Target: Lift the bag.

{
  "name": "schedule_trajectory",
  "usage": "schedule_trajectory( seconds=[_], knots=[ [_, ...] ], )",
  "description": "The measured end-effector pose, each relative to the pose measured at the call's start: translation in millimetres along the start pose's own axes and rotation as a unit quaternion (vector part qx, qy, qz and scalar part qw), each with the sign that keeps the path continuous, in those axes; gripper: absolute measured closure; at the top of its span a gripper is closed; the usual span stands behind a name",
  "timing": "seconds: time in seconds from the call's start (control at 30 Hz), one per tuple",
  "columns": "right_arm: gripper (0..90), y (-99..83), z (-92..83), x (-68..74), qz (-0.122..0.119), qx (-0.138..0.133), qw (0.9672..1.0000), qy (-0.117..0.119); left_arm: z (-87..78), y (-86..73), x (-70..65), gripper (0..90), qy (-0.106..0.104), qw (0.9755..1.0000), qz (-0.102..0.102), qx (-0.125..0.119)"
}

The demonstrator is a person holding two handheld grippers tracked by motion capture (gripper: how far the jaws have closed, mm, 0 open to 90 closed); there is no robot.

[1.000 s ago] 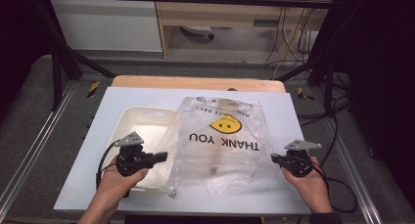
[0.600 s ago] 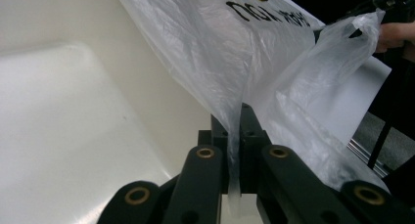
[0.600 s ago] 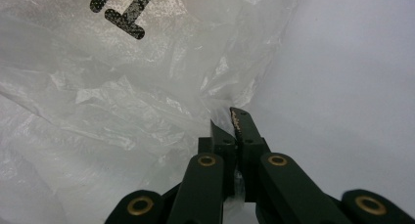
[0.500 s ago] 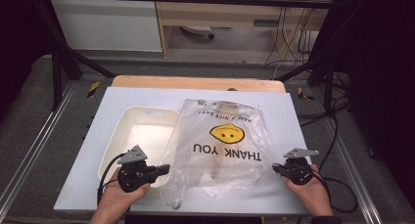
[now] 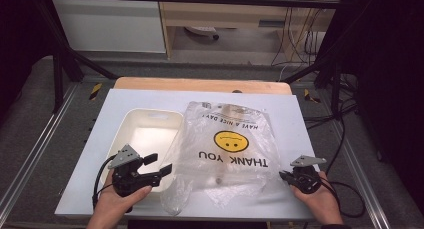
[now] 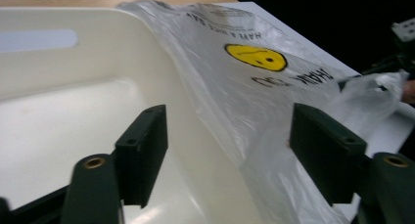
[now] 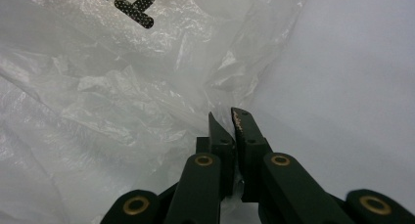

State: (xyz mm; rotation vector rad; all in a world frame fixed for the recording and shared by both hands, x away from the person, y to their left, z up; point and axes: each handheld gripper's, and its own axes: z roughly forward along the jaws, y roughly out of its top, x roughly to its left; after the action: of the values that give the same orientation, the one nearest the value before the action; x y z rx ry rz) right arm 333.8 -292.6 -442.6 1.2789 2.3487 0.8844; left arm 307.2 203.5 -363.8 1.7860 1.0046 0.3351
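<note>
Left claw point(image 5: 161, 165) just opened, jaws now spread, nothing clamped; thin film of the clear plastic "THANK YOU" bag point(image 5: 230, 144) loose between them in the left gripper view. Right claw point(image 5: 284, 176) pinched tight on the bag's near corner. Bag lying flat on the white surface point(image 5: 300, 124), left edge draped over the white tray point(image 5: 150, 120). Release judged complete on the left; right-side release outstanding.

The high view looks forward and down on the whole table point(image 5: 125, 101). Each gripper view sits low and close along its own tongs; all three share the plastic bag point(image 5: 227, 149).
</note>
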Motion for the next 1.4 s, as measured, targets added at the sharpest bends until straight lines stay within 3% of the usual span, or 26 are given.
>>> schedule_trajectory(
  seconds=[0.17, 0.3, 0.5, 0.6, 0.77, 1.03, 1.13, 1.4],
  knots=[
    [88.1, -3.0, -3.3, -1.5, -0.01, 0.005, 0.9998, -0.016, -0.6, 5.1, 4.9, 20.9, 0.021, 0.9997, -0.01, -0.005],
    [81.1, -5.1, -3.4, -6.1, -0.003, 0.002, 0.9997, -0.024, 1.4, 6.3, 4.9, 19.3, 0.031, 0.9995, -0.004, -0.002],
    [51.2, -1.2, -3.4, -3.9, 0.007, -0.018, 0.9995, -0.024, 3.4, 6.6, 7.1, 15.4, 0.045, 0.999, 0.001, -0.005],
    [36.8, 1.1, -4.1, -2.5, 0.008, -0.037, 0.9989, -0.028, 9.3, 5.3, 6.5, 15.4, 0.048, 0.9988, 0.002, 0.005],
    [20.4, 9.0, -7.1, 1.3, 0.013, -0.066, 0.9971, -0.034, 13.5, 1.3, 1.7, 15.2, 0.049, 0.9985, 0.016, 0.017],
    [10.6, 27.9, -12.7, 3.0, 0.05, -0.109, 0.9923, -0.031, 13.1, 3.6, 0.9, 15.0, 0.049, 0.9986, 0.018, 0.013],
    [10.0, 37.8, -10.9, 6.9, 0.049, -0.12, 0.9912, -0.025, 10.9, 5.1, 1.7, 14.8, 0.05, 0.9986, 0.015, 0.006],
    [9.3, 55.1, 0.7, 23.5, 0.028, -0.114, 0.993, -0.009, 4.5, 9.2, 8.2, 10.7, 0.055, 0.9983, 0.017, -0.008]
  ],
)
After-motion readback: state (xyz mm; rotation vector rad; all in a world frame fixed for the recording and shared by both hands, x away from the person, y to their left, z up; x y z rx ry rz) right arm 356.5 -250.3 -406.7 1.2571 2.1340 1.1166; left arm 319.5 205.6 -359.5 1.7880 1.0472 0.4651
